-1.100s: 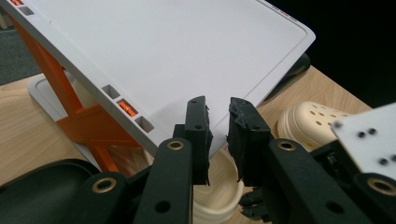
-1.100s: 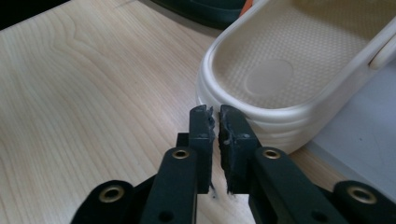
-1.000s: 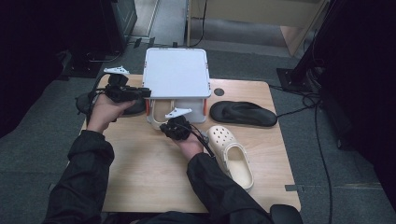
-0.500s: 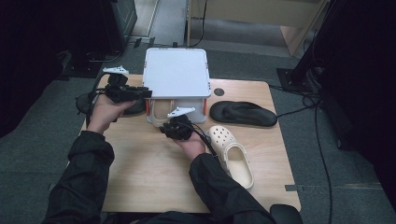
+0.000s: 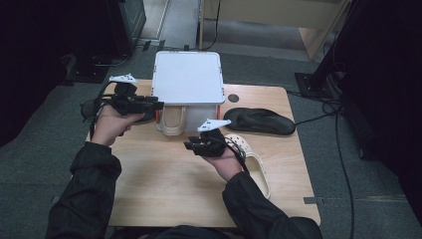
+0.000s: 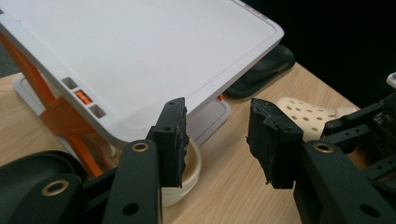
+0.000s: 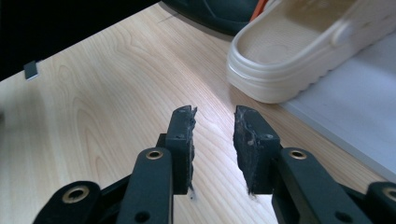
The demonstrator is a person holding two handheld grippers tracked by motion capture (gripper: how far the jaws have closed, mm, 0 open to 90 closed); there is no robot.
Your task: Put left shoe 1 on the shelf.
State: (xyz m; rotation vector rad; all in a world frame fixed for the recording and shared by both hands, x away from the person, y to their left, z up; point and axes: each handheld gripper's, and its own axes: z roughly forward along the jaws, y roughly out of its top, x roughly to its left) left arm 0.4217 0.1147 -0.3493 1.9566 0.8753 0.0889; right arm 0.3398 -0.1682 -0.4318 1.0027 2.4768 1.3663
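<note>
A white box (image 5: 188, 79) stands at the table's far side, its lid (image 6: 140, 60) tilted up on orange struts (image 6: 60, 116). A cream clog (image 5: 174, 122) lies in it, heel poking out from under the lid toward me. My left gripper (image 5: 149, 105) hovers at the box's left front corner. Its jaws have just been opening and stand open (image 6: 217, 121) with nothing between them. My right gripper (image 5: 191, 145) is in front of the box over bare wood. Its jaws have also just been opening and are open (image 7: 215, 116) and empty, with the clog (image 7: 299, 51) beyond them.
A second cream clog (image 5: 251, 159) lies on the table under my right hand. A black shoe (image 5: 259, 121) rests to the right of the box. Another dark shoe (image 7: 210, 14) shows past the boxed clog. The wooden table (image 5: 164, 184) has free room near me.
The right gripper has drawn back from the box front toward me, and its jaws have opened. The left gripper's jaws have opened too, with the hand staying by the box's left corner.
</note>
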